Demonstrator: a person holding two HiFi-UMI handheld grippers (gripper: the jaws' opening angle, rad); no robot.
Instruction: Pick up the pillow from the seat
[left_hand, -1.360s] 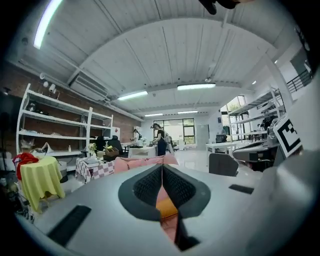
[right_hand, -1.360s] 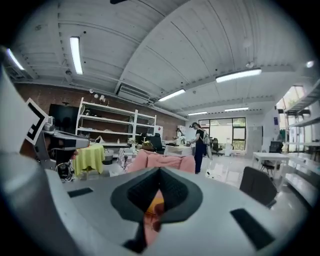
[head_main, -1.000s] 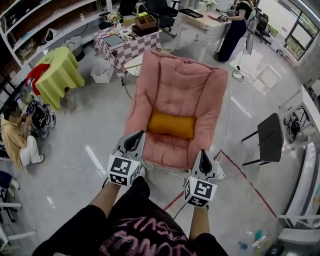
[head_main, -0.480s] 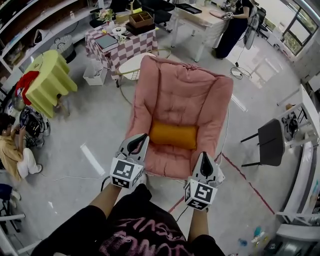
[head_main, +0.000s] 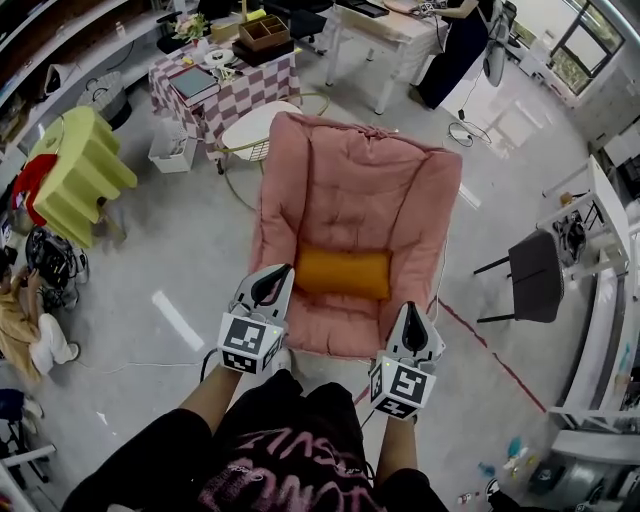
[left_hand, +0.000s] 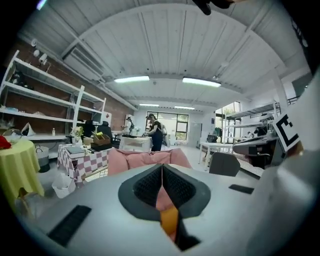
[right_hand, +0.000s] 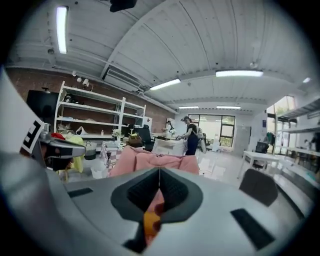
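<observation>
— Orange pillow (head_main: 343, 273), where?
— Lying flat across the seat of the pink armchair (head_main: 355, 180), right at the foot of the backrest.
— Your grippers?
— Your left gripper (head_main: 281, 270) hangs over the seat's front left edge, jaws pressed together and empty. Your right gripper (head_main: 408, 307) is at the front right corner, closed the same way. Both are clear of the pillow.
— Around it?
— Grey floor (head_main: 190, 250). Checkered table (head_main: 228, 85) behind the armchair, yellow-green draped table (head_main: 80, 165) far left, dark chair (head_main: 535, 275) to the right.

Open lab workspace, wall shelving (left_hand: 55, 99), work tables (head_main: 390, 28), floor cables (head_main: 457, 131), ceiling strip lights (left_hand: 131, 79)
</observation>
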